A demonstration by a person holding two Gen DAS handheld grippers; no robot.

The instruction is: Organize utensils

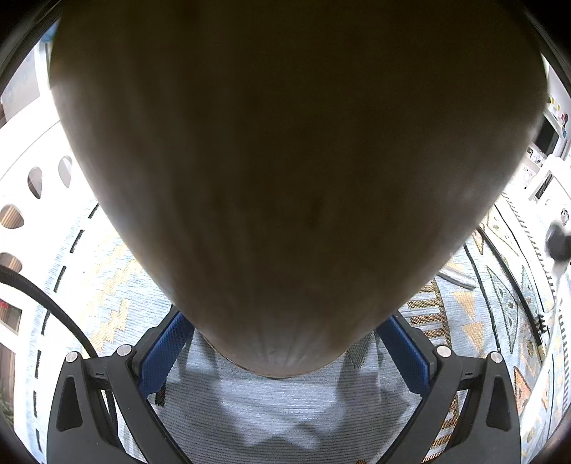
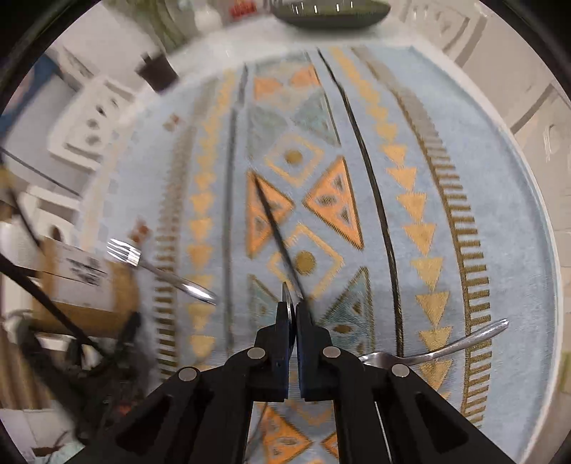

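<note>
A big brown rounded holder (image 1: 285, 178) fills the left wrist view. My left gripper (image 1: 283, 317) is shut on its lower end, with the blue pads (image 1: 164, 353) pressed against both sides. In the right wrist view my right gripper (image 2: 293, 310) is shut on a thin metal knife (image 2: 274, 228), seen edge-on and pointing away over the patterned mat (image 2: 481, 178). A fork (image 2: 160, 271) lies on the mat at the left, tines toward a brown, white-labelled object (image 2: 89, 296). A spoon (image 2: 446, 346) lies at the right, its bowl partly behind my right finger.
The pale blue mat (image 1: 285, 403) with orange triangles covers the table. Another metal utensil (image 1: 458, 278) lies on it at the right. A white perforated rack (image 1: 32, 185) stands at the left, and black cables (image 2: 53, 310) trail there. A dark dish (image 2: 332, 14) sits at the far edge.
</note>
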